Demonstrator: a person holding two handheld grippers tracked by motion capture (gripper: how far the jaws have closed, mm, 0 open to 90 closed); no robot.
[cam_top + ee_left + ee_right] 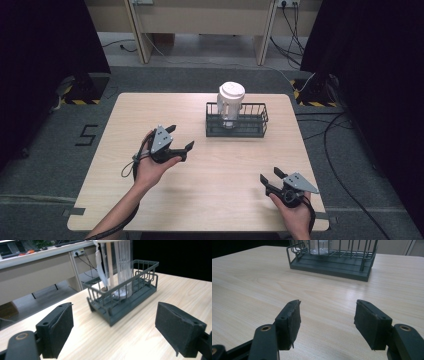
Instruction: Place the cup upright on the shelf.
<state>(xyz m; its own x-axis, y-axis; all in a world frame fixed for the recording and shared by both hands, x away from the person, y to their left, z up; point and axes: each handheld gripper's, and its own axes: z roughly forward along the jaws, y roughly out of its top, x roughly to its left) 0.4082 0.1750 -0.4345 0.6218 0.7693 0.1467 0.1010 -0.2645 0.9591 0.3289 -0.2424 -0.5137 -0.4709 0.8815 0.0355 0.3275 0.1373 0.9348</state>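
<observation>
While both grippers hover over the table, each stands with its fingers spread wide and nothing between them — left gripper at mid-left, right gripper near the front right corner. Toward the far edge sits a dark wire basket holding an upright clear cup with a white lid — well apart from both grippers.

Bare table up front; wire basket with tall cup blocks the far middle.
</observation>
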